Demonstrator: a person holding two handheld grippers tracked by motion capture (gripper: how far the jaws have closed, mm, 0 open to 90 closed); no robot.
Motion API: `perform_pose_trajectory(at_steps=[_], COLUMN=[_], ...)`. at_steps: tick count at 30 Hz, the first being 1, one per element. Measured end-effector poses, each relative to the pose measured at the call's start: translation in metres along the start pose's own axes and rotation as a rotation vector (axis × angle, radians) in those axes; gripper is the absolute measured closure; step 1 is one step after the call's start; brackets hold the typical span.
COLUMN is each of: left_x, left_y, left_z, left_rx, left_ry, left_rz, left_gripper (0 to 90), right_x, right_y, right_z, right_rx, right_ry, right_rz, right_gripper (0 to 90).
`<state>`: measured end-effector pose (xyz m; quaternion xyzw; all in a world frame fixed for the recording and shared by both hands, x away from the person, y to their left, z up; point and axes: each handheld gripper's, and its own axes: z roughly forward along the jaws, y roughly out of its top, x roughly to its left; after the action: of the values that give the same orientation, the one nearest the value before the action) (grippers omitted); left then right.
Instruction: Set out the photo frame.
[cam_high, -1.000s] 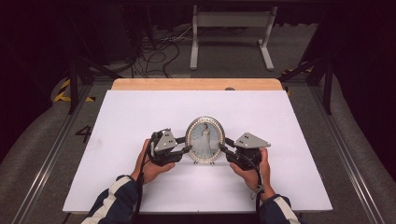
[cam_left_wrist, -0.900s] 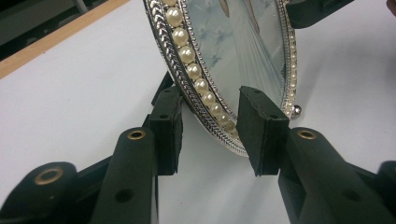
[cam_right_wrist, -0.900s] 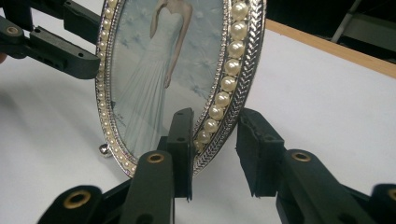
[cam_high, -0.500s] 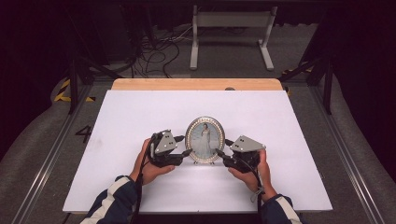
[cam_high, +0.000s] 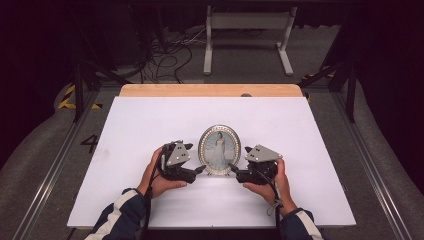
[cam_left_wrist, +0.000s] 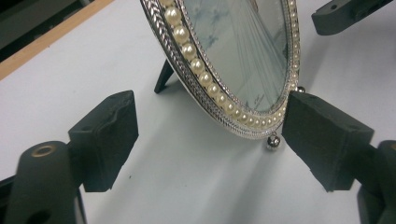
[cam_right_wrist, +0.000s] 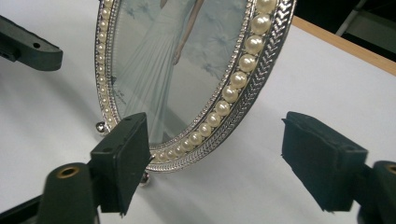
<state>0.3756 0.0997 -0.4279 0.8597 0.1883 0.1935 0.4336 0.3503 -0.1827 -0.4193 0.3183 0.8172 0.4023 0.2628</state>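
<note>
An oval silver picture frame (cam_high: 219, 149) rimmed with pearls stands upright on its back strut in the middle of the white table (cam_high: 150, 125); it holds a photo of a figure in a long white dress. My left gripper (cam_high: 200, 171) is low at the frame's left side, open. In the left gripper view the frame's lower rim (cam_left_wrist: 233, 116) sits between its spread jaws, close to one pad (cam_left_wrist: 322, 135). My right gripper (cam_high: 234, 169) is at the frame's lower right, also open. There the pearled rim (cam_right_wrist: 224, 102) sits between its jaws, partly behind one pad (cam_right_wrist: 121, 158).
A wooden strip (cam_high: 210, 90) runs along the table's far edge. Beyond it lie floor cables (cam_high: 165, 55) and a white stand (cam_high: 247, 30). Bare white table surface lies on both sides of the frame and in front of the hands.
The right gripper has edged slightly in toward the frame's lower right. The left gripper and the frame have stayed about where they were.
</note>
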Motion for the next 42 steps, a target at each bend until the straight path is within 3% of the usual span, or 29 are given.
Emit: perform_pose_trajectory(at_steps=[7, 14, 20, 29, 42], left_x=[0.002, 0.001, 0.001, -0.001, -0.001], left_y=[-0.006, -0.007, -0.008, -0.014, -0.021], left_z=[0.003, 0.004, 0.003, -0.003, -0.018], left_rx=[0.034, 0.046, 0.048, 0.046, 0.037], left_ry=[-0.041, -0.052, -0.032, -0.039, -0.007], left_rz=[-0.013, 0.012, 0.021, 0.037, 0.04], left_gripper=[10.1, 8.1, 9.5, 10.1, 10.6], right_x=[0.001, 0.001, 0.003, 0.004, 0.002], right_y=[-0.001, -0.002, -0.002, -0.005, -0.009], right_z=[0.003, 0.003, 0.005, 0.005, -0.005], right_rx=[0.011, -0.002, 0.022, 0.042, 0.061], right_ry=[0.025, 0.069, 0.024, 0.014, -0.008], right_rz=[0.001, -0.001, -0.044, -0.058, -0.091], right_gripper=[12.5, 7.8, 8.0, 9.8, 11.4])
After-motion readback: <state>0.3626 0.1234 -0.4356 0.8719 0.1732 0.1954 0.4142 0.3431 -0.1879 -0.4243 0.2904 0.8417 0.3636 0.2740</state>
